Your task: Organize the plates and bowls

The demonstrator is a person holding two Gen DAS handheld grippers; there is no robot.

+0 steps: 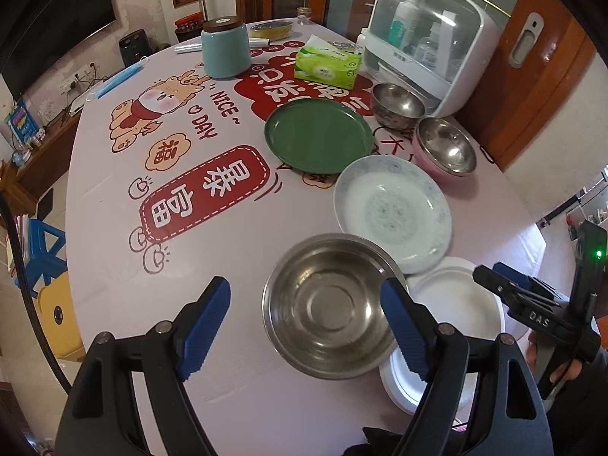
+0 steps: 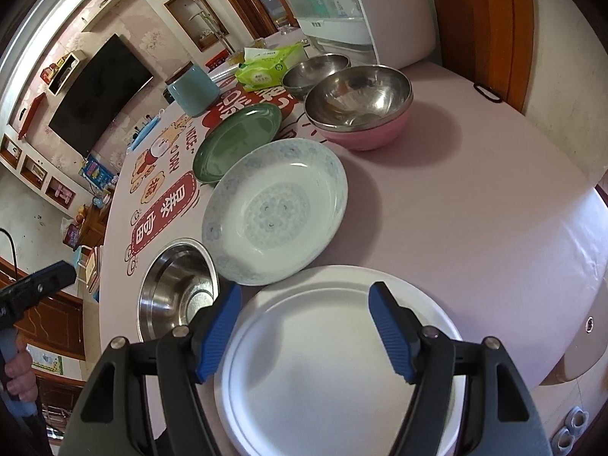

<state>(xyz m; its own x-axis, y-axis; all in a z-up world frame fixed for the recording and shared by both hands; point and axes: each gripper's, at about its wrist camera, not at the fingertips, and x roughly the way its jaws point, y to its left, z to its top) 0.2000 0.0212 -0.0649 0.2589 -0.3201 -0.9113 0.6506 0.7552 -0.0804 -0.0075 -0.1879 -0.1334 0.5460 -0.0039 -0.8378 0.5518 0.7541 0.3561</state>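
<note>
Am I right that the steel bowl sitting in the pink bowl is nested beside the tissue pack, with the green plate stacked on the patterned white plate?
Not quite. The green plate is not stacked on the patterned white plate: it lies flat on the table beside it, farther from the camera. The right wrist view shows this. The steel bowl does sit in the pink bowl.

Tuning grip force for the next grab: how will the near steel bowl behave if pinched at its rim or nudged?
The steel bowl looks thin and stiff, so probably light. Its polished wall may slip between the ribbed pads. With a small flat base and flaring sides, a rim pinch could tilt it; a nudge would likely slide it along the smooth tablecloth toward the white plate.
</note>
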